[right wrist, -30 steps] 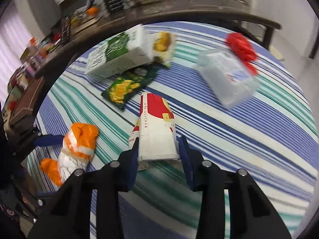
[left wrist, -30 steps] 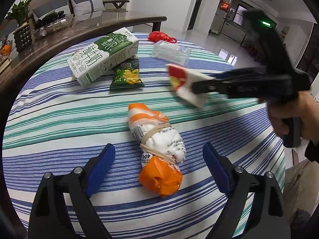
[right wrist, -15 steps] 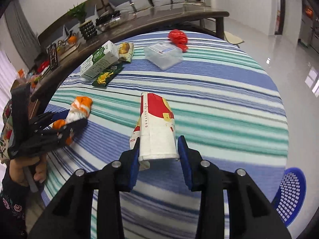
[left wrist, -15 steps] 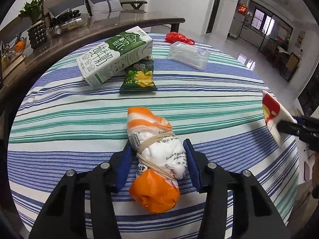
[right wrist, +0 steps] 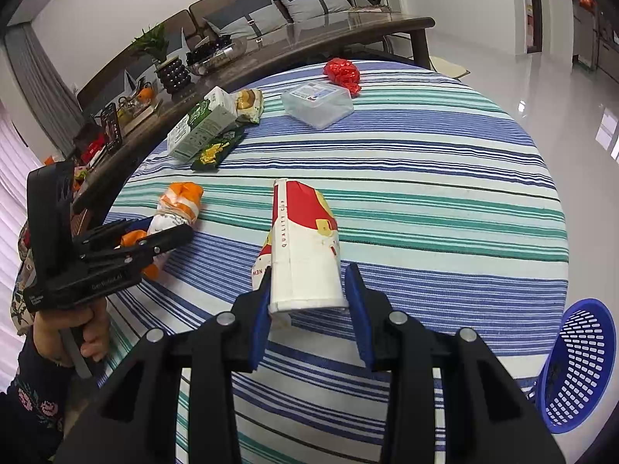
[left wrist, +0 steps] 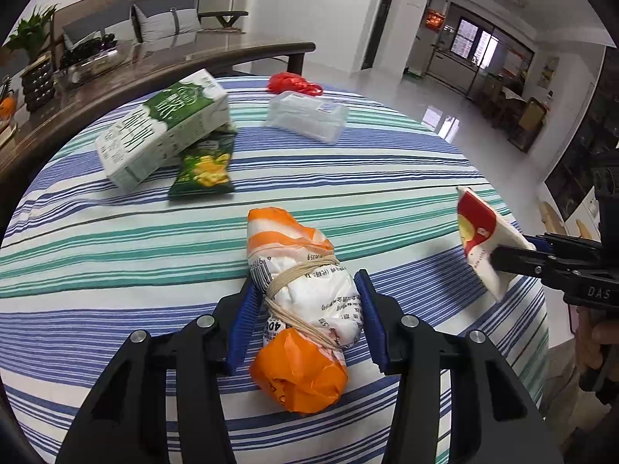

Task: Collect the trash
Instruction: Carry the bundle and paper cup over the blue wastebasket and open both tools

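Both pickups look made: the left gripper [left wrist: 305, 309] is clamped on the orange-and-white bundle [left wrist: 301, 309] near the table's [left wrist: 116, 270] edge, the right gripper [right wrist: 307, 301] on the flattened cup [right wrist: 303, 247]. Next, I judge, the cup goes to the blue basket [right wrist: 580, 363], low at right.

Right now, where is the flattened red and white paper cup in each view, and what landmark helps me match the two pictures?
Left wrist: the paper cup is at the right edge, held by the right gripper.
Right wrist: the cup is at center, between that gripper's fingers.
Shared landmark: the green milk carton lying at the table's far side.
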A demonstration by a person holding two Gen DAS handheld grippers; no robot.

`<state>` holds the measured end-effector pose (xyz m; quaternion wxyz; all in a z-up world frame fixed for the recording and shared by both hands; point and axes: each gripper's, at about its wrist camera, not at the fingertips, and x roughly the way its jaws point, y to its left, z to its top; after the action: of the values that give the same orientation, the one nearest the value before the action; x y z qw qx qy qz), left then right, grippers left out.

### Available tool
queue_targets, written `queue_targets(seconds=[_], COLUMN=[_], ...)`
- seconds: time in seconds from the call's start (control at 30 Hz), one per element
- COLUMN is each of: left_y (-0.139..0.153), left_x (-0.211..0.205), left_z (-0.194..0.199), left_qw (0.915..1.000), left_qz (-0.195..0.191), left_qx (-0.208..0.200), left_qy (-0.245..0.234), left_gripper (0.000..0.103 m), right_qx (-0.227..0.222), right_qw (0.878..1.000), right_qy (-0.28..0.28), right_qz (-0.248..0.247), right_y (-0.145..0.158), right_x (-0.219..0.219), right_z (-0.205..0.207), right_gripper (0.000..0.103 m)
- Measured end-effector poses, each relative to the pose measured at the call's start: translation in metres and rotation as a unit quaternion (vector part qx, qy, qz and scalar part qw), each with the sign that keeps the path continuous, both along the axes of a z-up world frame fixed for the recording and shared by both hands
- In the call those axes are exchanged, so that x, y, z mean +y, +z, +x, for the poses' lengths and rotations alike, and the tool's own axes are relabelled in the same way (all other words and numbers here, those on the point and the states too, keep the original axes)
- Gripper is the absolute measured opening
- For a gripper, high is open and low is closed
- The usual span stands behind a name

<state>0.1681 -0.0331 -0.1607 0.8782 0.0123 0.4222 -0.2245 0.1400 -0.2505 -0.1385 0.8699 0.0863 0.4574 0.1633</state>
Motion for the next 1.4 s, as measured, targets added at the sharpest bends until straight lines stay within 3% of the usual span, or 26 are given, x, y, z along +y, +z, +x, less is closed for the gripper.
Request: queue_targets(seconds=[0.57,0.87,1.0,1.1,1.23,1.4], left_y=[0.006,0.015,0.022,0.035,0.051,0.053], left_x=[-0.023,-0.047,-0.075,-0.11,-0.176,-0.275], left_z=[-0.007,-0.018,-0.025,-0.033,-0.043,-0.065], left_qw=[0.9996,0.9971,0.9958,0.9922,0.983,0.9701], left_qz=[-0.011,-0.033,-0.042,-0.059,-0.091,-0.088], left_qx=[-0.004,-0.005,0.002,0.001,0.016,0.024], left_qy=[-0.027,-0.068,-0.082,-0.11,-0.159,-0.225], left_gripper=[0.048,0.048,0.048,0.048,0.048,0.048], right_qx=[0.001,0.005,0.011,0.01,0.031,0.055], right_qw=[1.0,0.999,0.996,0.994,0.984,0.969], right_qy=[-0.01,-0.037,-0.066,-0.105,-0.178,-0.243], right_qz=[0.014,0.04,0.056,0.031,0.003,-0.012], right_y=[0.001,0.005,0.011,0.016,0.01,-0.008], right_x=[-0.008,-0.04,-0.089,-0.143,-0.232,-0.317], right_z=[-0.005,-0.013,-0.021,-0.031,-0.048,-0.069], right_gripper=[0.035,0.035,0.035,0.035,0.035,0.035])
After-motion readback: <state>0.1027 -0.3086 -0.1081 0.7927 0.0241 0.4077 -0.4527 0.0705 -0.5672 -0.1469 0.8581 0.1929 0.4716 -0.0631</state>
